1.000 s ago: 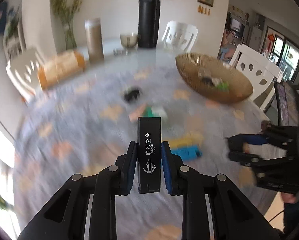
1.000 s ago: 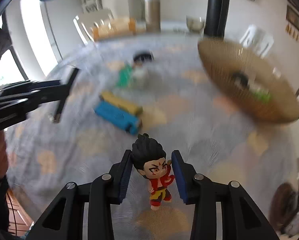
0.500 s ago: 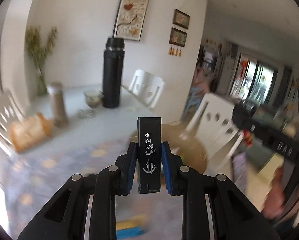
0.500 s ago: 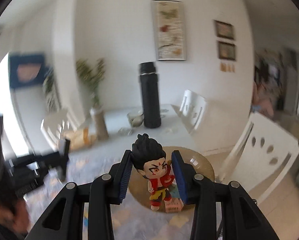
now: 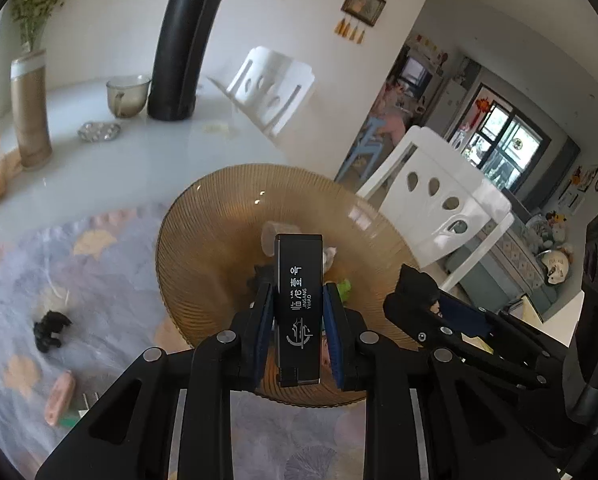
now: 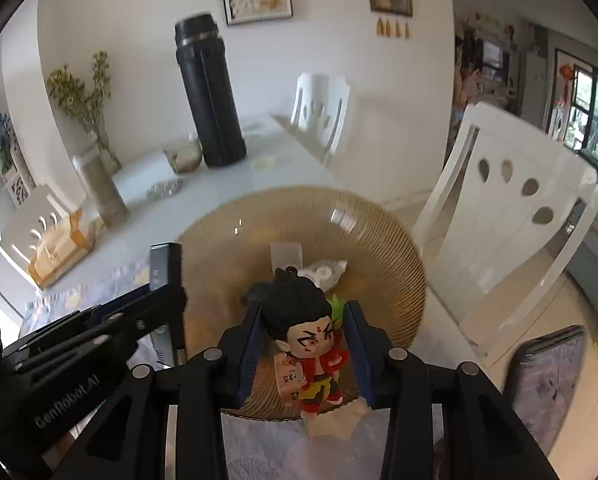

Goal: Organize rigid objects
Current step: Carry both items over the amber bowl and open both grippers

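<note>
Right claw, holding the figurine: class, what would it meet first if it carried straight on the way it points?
Probably the ribbed amber bowl: the right claw and its figurine point at its inside, though depth is hard to judge.

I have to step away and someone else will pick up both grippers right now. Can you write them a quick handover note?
Left gripper: shut on the black lighter, held upright over the amber ribbed glass bowl.
Right gripper: shut on the red-clothed figurine, also over the bowl.
Done: the bowl already holds a few small things, among them a white piece and a green one.
Left: release both items into the bowl, then collect the black toy and the pink piece lying on the patterned cloth.
</note>
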`<control>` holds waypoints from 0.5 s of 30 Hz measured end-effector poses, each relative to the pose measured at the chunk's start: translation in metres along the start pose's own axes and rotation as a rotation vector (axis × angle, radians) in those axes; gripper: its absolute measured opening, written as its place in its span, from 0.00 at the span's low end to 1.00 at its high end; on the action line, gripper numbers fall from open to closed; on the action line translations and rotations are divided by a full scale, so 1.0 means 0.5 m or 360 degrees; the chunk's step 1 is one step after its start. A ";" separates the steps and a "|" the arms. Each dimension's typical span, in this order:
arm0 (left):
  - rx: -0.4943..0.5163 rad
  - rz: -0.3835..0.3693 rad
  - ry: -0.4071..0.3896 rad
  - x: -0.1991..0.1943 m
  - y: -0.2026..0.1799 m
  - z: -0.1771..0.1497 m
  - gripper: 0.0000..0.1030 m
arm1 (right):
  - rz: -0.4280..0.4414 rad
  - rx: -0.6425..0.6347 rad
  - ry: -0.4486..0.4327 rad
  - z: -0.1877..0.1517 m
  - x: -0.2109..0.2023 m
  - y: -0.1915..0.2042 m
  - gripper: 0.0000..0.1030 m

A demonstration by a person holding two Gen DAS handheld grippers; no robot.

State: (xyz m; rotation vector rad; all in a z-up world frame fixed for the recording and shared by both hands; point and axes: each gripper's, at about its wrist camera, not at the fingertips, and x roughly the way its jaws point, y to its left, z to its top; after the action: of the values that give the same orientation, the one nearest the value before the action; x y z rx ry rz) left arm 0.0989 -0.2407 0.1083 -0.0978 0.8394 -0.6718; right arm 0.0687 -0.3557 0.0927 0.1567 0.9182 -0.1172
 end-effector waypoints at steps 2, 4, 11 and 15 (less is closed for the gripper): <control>-0.0021 0.0025 0.0008 -0.002 0.006 0.003 0.32 | 0.0030 0.0025 0.0029 0.002 0.012 -0.007 0.38; -0.0045 0.0054 -0.0018 -0.022 0.014 0.007 0.45 | 0.0060 0.0055 0.0050 0.005 0.020 -0.016 0.40; -0.0057 0.0034 -0.0229 -0.189 0.020 0.006 0.48 | 0.0147 -0.0038 -0.0163 -0.004 -0.095 0.020 0.51; -0.0065 0.0071 -0.0405 -0.313 0.021 -0.017 0.58 | 0.0268 -0.0129 -0.0175 -0.018 -0.146 0.071 0.53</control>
State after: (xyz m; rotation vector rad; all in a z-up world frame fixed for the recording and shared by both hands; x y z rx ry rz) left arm 0.0239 -0.1391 0.2017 -0.1967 0.6086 -0.5862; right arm 0.0236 -0.3168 0.1487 0.1503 0.7954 0.0670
